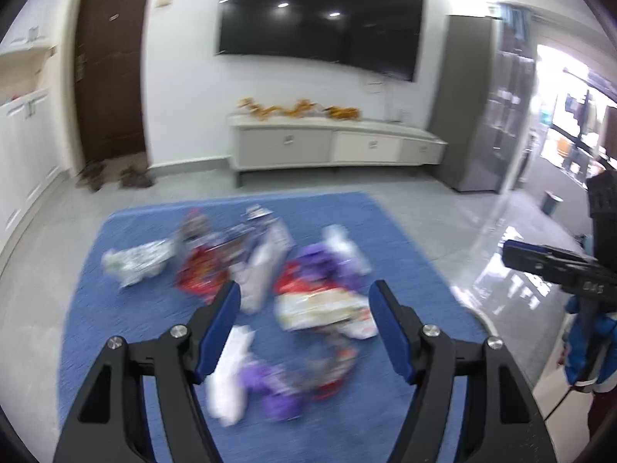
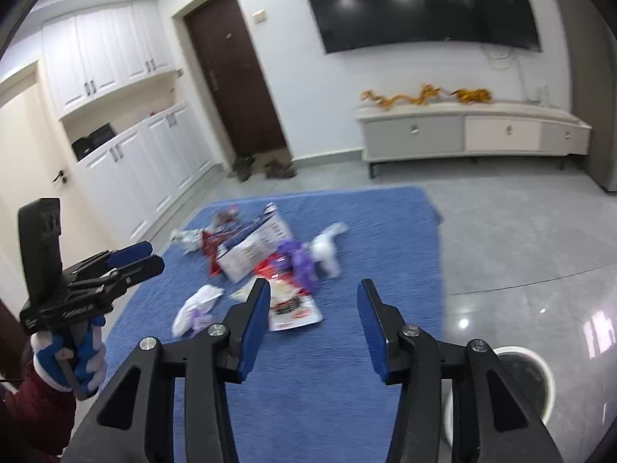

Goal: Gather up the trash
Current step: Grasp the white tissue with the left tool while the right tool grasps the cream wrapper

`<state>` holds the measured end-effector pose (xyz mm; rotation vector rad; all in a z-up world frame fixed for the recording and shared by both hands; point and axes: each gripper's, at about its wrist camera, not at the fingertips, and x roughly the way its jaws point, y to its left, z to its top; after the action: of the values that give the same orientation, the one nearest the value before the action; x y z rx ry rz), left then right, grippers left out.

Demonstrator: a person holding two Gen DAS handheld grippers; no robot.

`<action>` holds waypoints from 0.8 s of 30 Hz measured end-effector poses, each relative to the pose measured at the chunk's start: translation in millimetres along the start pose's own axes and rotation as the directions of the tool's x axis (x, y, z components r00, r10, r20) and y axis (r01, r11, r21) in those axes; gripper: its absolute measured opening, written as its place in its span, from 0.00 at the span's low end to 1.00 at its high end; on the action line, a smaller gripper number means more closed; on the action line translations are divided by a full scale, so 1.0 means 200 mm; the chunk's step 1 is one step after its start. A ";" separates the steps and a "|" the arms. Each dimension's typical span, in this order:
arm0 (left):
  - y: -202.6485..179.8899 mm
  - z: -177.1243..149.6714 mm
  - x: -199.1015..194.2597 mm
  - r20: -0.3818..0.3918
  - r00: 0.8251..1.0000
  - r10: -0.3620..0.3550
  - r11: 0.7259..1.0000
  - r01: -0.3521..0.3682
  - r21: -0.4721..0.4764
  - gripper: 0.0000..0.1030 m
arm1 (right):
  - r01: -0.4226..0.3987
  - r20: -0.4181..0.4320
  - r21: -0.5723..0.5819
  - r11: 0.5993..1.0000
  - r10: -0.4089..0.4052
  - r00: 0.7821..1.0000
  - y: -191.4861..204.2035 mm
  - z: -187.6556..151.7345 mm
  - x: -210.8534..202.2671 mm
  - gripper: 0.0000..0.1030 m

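A heap of trash lies on a blue rug [image 1: 416, 254] [image 2: 378, 223]: a white carton [image 2: 254, 247], purple wrappers [image 2: 300, 262] [image 1: 327, 266], a white and red packet [image 2: 293, 308] [image 1: 324, 308], white crumpled paper [image 2: 196, 305] [image 1: 231, 370] and a silvery wrapper [image 1: 135, 262]. My left gripper [image 1: 306, 289] is open and empty above the near side of the heap; it also shows in the right wrist view [image 2: 139, 256]. My right gripper [image 2: 312, 287] is open and empty above the rug, and shows at the right edge of the left wrist view [image 1: 513, 252]. A white round bin [image 2: 536, 374] stands on the floor at lower right.
A low TV cabinet [image 1: 339, 142] [image 2: 470, 131] stands against the far wall under a wall TV [image 1: 320, 15]. A brown door [image 1: 110, 65] with shoes [image 1: 115, 177] before it is at left. White cupboards [image 2: 142, 162] line the left wall. Grey tiled floor surrounds the rug.
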<state>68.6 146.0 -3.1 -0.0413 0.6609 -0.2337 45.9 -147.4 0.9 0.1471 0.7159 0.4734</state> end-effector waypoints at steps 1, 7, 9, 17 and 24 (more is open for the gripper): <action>0.07 -0.02 0.02 -0.016 1.000 0.017 1.000 -0.017 -0.017 0.66 | -0.014 -0.017 0.001 1.000 0.014 1.000 0.03 0.00 0.04 0.46; 0.30 -0.18 0.19 -0.133 0.991 0.031 0.995 -0.043 -0.085 0.66 | -0.081 -0.130 0.042 0.996 0.086 0.988 0.07 -0.04 0.34 0.47; 0.32 -0.22 0.29 -0.171 0.985 0.014 0.995 -0.032 -0.099 0.66 | -0.107 -0.169 0.076 0.991 0.119 0.978 0.05 -0.07 0.44 0.47; 0.37 -0.28 0.51 -0.254 0.967 -0.032 0.992 -0.001 -0.129 0.63 | -0.165 -0.270 0.211 0.963 0.220 0.938 0.00 -0.15 0.79 0.56; 0.43 -0.32 0.59 -0.280 0.957 -0.073 0.987 0.029 -0.158 0.46 | -0.186 -0.290 0.278 0.943 0.266 0.919 0.00 -0.12 0.98 0.58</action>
<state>136.7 204.7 -135.0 -0.1742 0.9655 -0.2409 157.9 -56.7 -134.4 0.3957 1.0892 0.6401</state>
